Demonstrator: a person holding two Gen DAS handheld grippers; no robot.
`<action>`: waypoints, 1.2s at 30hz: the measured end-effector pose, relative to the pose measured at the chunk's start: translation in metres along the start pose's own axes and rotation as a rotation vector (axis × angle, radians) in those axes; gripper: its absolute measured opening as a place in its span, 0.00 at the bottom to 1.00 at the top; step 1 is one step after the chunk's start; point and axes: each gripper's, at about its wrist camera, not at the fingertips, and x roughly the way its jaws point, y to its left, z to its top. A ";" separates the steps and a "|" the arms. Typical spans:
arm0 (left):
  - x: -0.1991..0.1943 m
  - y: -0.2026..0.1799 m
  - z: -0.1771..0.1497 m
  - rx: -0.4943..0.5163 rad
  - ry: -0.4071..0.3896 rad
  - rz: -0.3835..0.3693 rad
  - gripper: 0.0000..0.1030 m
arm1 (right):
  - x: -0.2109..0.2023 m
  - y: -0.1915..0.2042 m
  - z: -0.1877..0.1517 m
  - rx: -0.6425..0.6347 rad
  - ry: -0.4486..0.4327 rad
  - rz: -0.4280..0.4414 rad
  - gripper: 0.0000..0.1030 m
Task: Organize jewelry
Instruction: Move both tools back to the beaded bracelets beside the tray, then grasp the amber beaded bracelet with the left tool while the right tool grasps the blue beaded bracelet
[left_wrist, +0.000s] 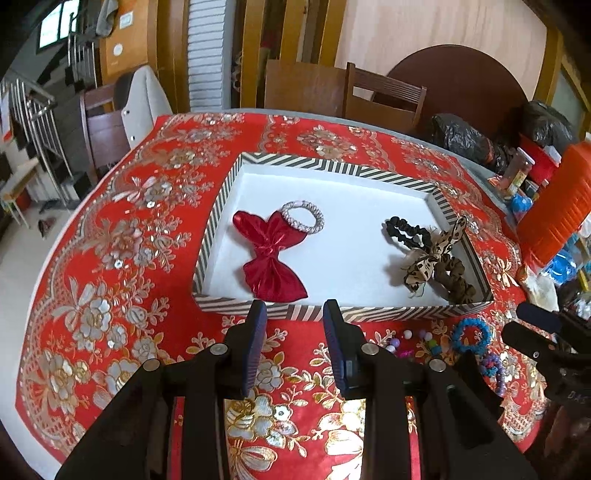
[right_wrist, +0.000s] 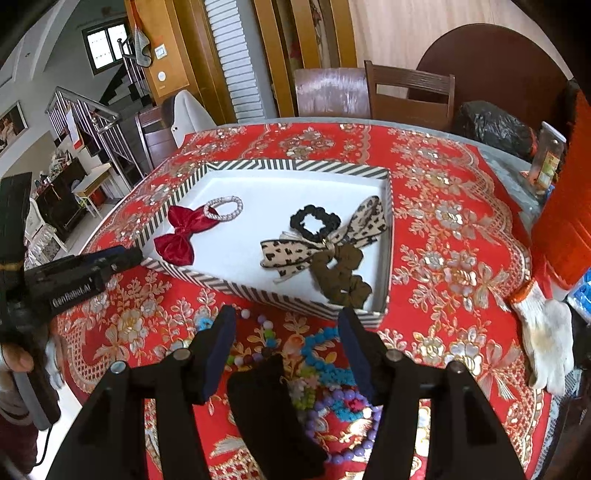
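The loose jewelry (right_wrist: 325, 373) lies on the red floral tablecloth (right_wrist: 454, 236) just in front of the striped tray (right_wrist: 295, 297): blue fuzzy rings, a purple bead bracelet (right_wrist: 347, 424), small coloured pompoms and a black piece (right_wrist: 269, 398) all heaped together. Your right gripper (right_wrist: 286, 326) hangs directly over that heap, its jaws standing apart with nothing pinched between the pads; the black piece and the beads show in the gap below them, but you cannot tell from here whether anything touches.

Your left gripper (left_wrist: 294, 314) is off to the left of the heap, at the tray's near wall, jaws likewise apart and empty, with only tablecloth beneath. From its camera the blue ring (left_wrist: 472, 334) and the pompoms sit to its right, between the two tools.

Inside the tray (left_wrist: 369, 312), on the white floor, the red bow (left_wrist: 271, 254) lies at the left with a silver-white hair tie (left_wrist: 303, 216) touching its far end. At the right, a black scrunchie (right_wrist: 314, 221), a leopard-print bow (right_wrist: 325, 240) and a brown scrunchie (right_wrist: 343, 277) overlap one another.

A white work glove (right_wrist: 546, 343) lies on the cloth well to the right.
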 end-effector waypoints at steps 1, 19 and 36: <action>0.000 0.002 -0.001 -0.006 0.007 -0.006 0.29 | 0.000 -0.002 -0.002 0.000 0.005 -0.003 0.58; 0.035 -0.041 -0.043 0.104 0.234 -0.206 0.30 | 0.006 -0.069 -0.033 0.120 0.102 -0.062 0.58; 0.057 -0.060 -0.046 0.173 0.190 -0.146 0.12 | 0.063 -0.064 -0.021 -0.033 0.140 -0.125 0.14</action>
